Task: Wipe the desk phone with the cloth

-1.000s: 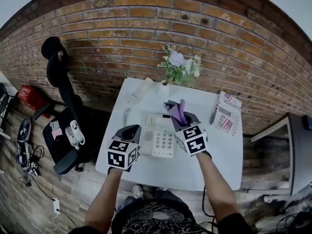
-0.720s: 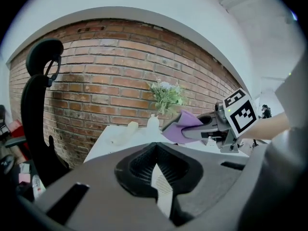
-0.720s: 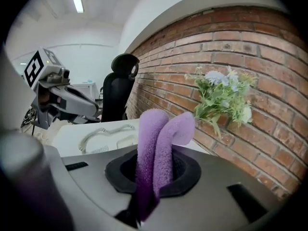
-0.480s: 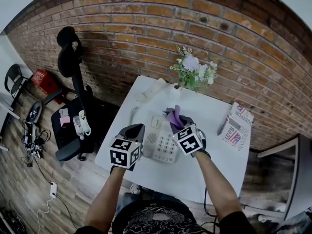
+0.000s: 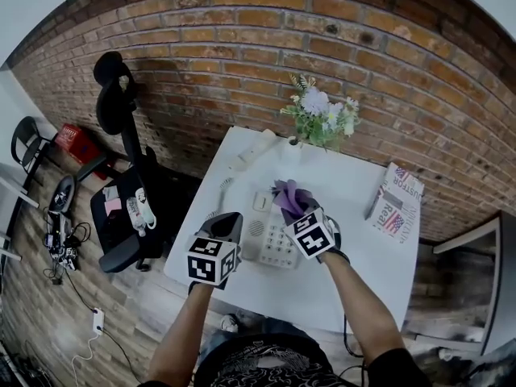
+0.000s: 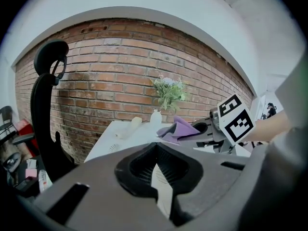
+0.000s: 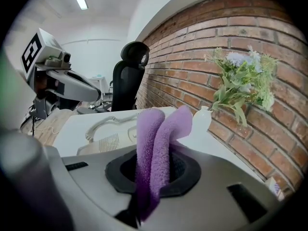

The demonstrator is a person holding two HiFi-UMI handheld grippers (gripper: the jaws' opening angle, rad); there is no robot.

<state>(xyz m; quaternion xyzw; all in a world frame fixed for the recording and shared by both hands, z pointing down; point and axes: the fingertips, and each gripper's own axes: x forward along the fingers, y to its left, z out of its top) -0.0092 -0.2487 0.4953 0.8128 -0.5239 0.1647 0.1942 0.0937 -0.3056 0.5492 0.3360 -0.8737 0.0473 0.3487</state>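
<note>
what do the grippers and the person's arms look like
The left gripper and right gripper are alike: dark grey moulded bodies tapering to two jaws, each carrying a white cube with black square markers. The arms are bare below the elbow; the person wears a black top with a pale pattern.

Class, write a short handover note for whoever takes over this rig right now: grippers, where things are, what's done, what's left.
Left gripper: jaws together, empty, by the phone's left side.
Right gripper: jaws shut on the purple cloth, held over the upper part of the desk phone; contact cannot be told.
Handset: off the cradle, lying on the table near the wall, left of the flower vase.
Done: cloth in hand, handset off. How much is wiped cannot be told.
Left: probably keypad, cradle and handset.
</note>
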